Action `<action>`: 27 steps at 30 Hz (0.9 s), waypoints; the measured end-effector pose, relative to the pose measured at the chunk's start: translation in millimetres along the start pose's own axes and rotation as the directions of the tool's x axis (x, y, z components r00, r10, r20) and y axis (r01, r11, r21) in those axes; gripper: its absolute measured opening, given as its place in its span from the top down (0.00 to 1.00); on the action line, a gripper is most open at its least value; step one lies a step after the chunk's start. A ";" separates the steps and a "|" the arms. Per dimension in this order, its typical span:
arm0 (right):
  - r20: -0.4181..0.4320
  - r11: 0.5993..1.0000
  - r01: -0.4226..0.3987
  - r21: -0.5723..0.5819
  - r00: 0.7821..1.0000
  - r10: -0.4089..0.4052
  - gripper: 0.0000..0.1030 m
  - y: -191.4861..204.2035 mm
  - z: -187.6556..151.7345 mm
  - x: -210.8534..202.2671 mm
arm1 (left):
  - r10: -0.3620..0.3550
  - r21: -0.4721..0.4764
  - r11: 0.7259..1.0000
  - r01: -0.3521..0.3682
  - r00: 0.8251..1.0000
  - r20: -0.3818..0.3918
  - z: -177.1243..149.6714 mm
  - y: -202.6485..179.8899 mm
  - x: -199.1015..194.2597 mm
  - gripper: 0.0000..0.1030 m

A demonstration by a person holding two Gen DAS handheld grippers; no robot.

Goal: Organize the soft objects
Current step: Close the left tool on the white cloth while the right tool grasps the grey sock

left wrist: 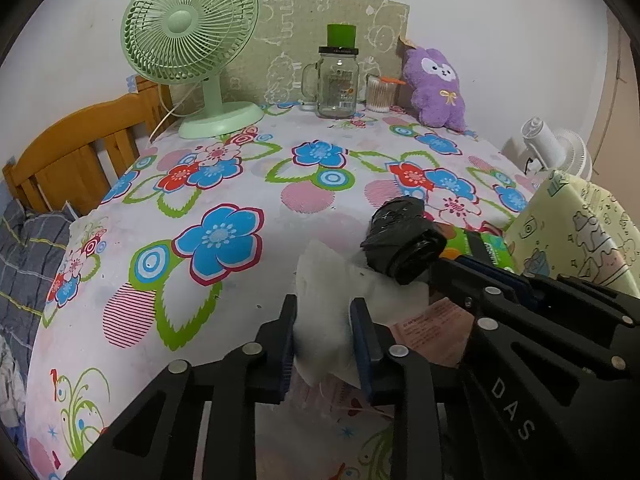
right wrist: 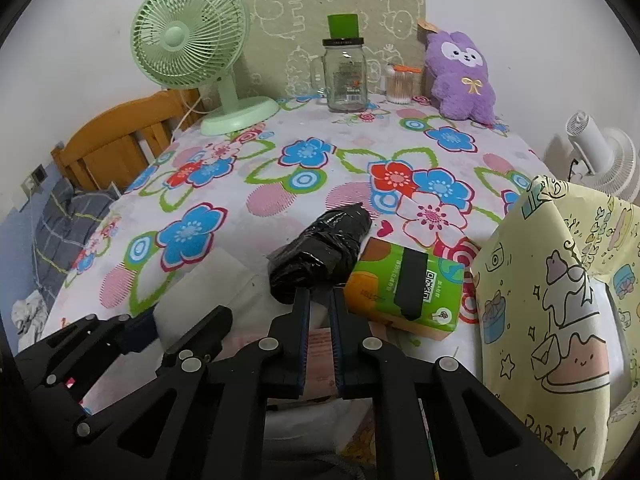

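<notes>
My left gripper is shut on a white soft wad of tissue and holds it just above the flowered tablecloth. My right gripper is shut on the near end of a black roll of plastic bags, which also shows in the left wrist view right of the tissue. A green tissue pack lies just right of the roll. A purple plush toy leans at the back right; it shows in the left wrist view too.
A green desk fan stands back left, a glass mug jar and a cotton-swab tub at the back. A yellow patterned box stands close on the right. A wooden bed frame is left of the table.
</notes>
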State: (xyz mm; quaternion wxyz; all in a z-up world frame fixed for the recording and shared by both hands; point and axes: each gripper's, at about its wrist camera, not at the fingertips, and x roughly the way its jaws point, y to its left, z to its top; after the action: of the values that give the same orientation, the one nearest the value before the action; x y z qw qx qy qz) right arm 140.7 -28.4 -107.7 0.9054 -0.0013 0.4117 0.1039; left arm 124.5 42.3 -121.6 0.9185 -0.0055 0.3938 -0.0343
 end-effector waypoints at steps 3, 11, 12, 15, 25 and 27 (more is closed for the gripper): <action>0.006 1.000 -0.012 -0.001 1.000 0.012 0.87 1.6 -0.8 -5.6 | 0.004 0.000 1.000 -0.004 1.000 0.008 -0.9 0.2 -4.2 0.81; 0.004 1.000 -0.016 -0.013 1.000 0.016 0.69 4.7 -7.3 -18.4 | 0.009 0.006 1.000 -0.009 1.000 0.020 -9.5 0.5 -17.5 0.82; 0.007 1.000 -0.022 -0.004 1.000 0.022 0.61 4.4 -8.3 -21.5 | 0.009 0.004 1.000 -0.009 1.000 0.022 -10.3 1.0 -19.1 0.83; 0.041 0.999 -0.030 0.020 0.999 0.029 0.41 2.6 -11.5 -31.7 | 0.015 0.000 1.000 -0.015 0.999 0.032 -13.8 2.2 -25.4 0.83; 0.038 1.000 -0.004 0.027 0.999 0.003 0.41 2.2 -27.2 -50.5 | 0.048 -0.012 0.999 -0.047 0.997 0.056 -28.7 8.7 -46.0 0.84; 0.035 0.999 0.001 0.032 0.999 -0.002 0.41 1.2 -30.6 -52.8 | 0.054 -0.013 0.998 -0.053 0.997 0.056 -31.9 8.6 -47.8 0.84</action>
State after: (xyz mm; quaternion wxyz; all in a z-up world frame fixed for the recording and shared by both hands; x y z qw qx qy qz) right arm 83.9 -39.7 -88.4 0.9124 0.0147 0.3975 0.0965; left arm 69.1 54.6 -109.4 0.9299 -0.0010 0.3678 -0.0072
